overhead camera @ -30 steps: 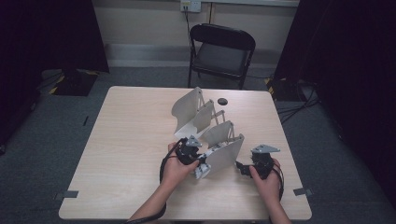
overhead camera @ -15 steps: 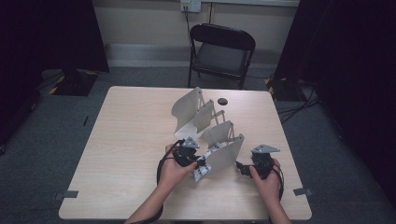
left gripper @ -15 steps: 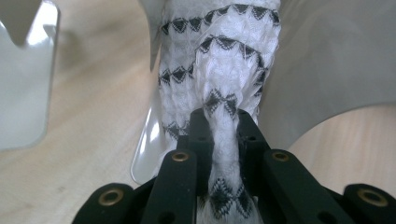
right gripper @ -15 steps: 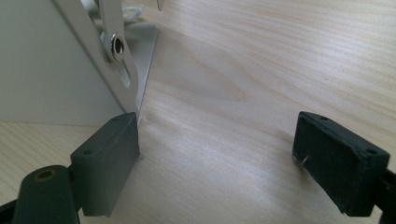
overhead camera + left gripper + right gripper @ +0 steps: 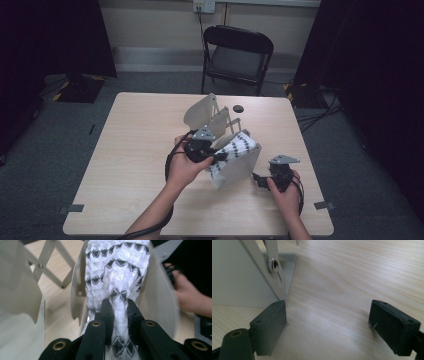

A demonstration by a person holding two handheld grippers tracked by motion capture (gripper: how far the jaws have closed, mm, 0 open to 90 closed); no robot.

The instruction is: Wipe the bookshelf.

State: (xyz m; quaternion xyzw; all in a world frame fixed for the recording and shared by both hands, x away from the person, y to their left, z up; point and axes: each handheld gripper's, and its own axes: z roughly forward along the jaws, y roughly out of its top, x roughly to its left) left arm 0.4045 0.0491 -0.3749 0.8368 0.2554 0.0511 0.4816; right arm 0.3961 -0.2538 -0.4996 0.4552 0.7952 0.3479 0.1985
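My left gripper [image 5: 220,156] has its jaws squeezed tight on a white cloth with black zigzags [image 5: 236,147]. In the left gripper view a thin bunch of the cloth [image 5: 119,312] runs down right between the two black fingers [image 5: 106,312], and the rest of it spreads out wide above them. The cloth sits between two grey plates of a folding rack [image 5: 240,167], and it goes up past the tips of the fingers into that gap. The rack stands near the middle of the table [image 5: 130,150], a bit toward the right edge, with more plates [image 5: 202,110] behind it toward the far edge. My right gripper [image 5: 260,181] is low by the near right corner of the table, just beside the front plate of the rack. In the right gripper view its jaws stand wide apart, with bare wood between them. The left one of its fingers [image 5: 268,325] is right at the bottom corner of the grey plate [image 5: 239,277]; I cannot tell if it touches.
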